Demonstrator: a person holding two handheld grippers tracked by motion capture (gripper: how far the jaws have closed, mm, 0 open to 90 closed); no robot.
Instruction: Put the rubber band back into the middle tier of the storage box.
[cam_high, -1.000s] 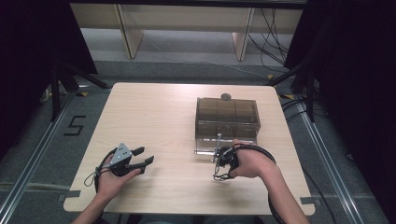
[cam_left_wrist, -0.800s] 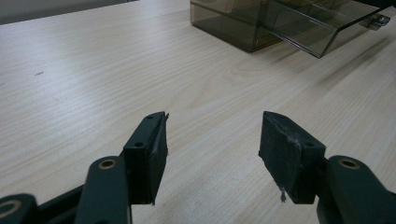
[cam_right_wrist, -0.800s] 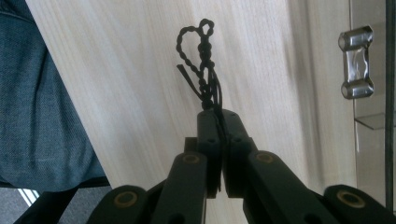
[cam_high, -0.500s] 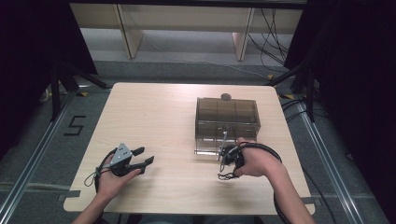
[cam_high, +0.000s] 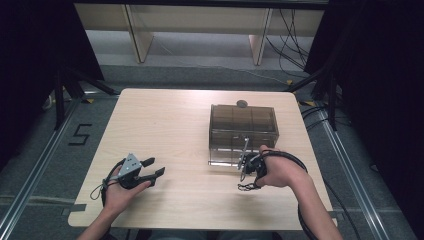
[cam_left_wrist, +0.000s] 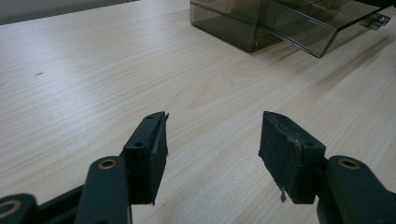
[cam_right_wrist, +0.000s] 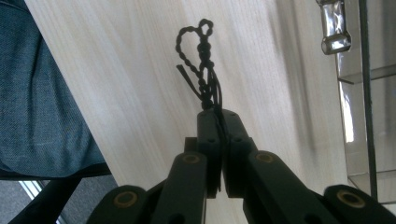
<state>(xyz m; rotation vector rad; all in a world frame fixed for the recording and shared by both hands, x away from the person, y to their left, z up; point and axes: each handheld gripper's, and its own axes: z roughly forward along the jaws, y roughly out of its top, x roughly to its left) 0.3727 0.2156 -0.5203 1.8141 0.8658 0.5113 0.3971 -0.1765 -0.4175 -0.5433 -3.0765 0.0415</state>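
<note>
As the high view looks down on a pale wooden counter, the left gripper rests at the near left in the person's left hand, its jaws standing open with nothing between them and pointing right, toward the middle of the counter. In the left gripper view those open jaws frame bare wood, with the box farther off. Right of centre stands a smoky transparent drawer box, one lower drawer pulled out toward the person, a small metal handle at its front. Just in front of that drawer, the right gripper is held in the person's right hand, jaws closed on a thin black braided cord. In the right gripper view the cord runs straight out from the jaw tips, its long axis in line with the jaws, ending in small loops over bare counter. The open drawer lies just beside the cord, and the right hand is by far the nearer, so placing the cord inside probably falls to it.
</note>
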